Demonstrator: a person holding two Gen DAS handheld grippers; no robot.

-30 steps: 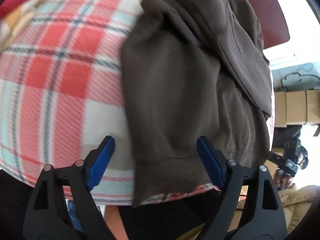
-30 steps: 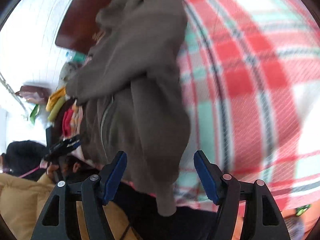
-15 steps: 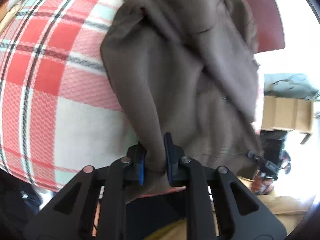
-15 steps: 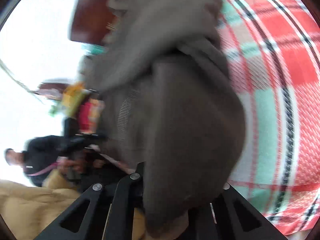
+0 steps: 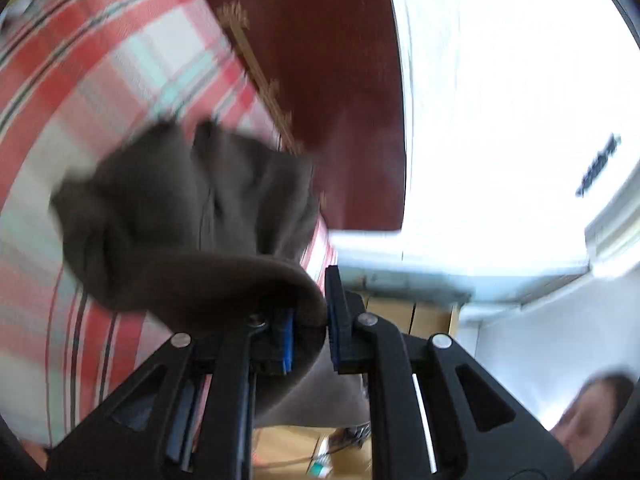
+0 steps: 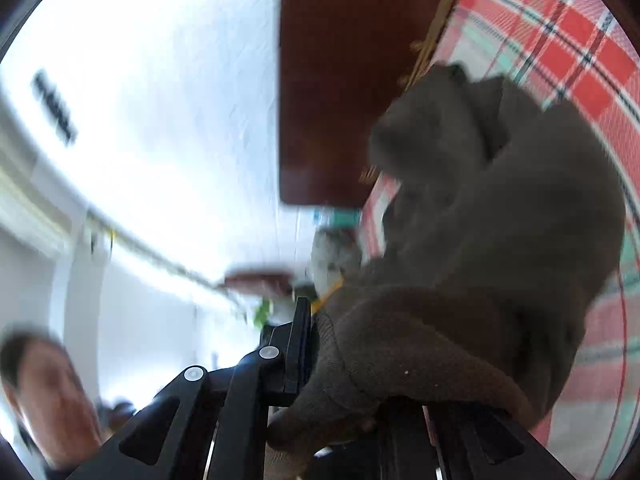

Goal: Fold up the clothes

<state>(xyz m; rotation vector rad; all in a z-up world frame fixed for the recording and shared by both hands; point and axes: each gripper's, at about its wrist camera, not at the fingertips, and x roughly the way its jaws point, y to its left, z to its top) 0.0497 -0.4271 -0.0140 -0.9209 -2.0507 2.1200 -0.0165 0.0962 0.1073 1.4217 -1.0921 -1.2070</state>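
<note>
A dark brown zip hoodie (image 5: 168, 216) hangs lifted above a red, white and teal plaid bedspread (image 5: 72, 92). My left gripper (image 5: 310, 330) is shut on the hoodie's ribbed hem, cloth bunched between the blue pads. In the right wrist view the hoodie (image 6: 500, 216) drapes over my right gripper (image 6: 340, 360), which is shut on its hem; the right finger is hidden under cloth. The rest of the hoodie sags toward the bedspread (image 6: 576, 52). Both views are motion-blurred.
A dark red wooden headboard (image 5: 320, 80) stands behind the bed, also in the right wrist view (image 6: 340, 80). White wall and ceiling beyond. Cardboard boxes (image 5: 408, 316) sit beside the bed. A person's face (image 6: 44, 396) is near the lower edge.
Both grippers closed on the hoodie's hem and have lifted it off the bedspread, tilting upward toward the headboard and wall. The hoodie lay flat a second ago.
</note>
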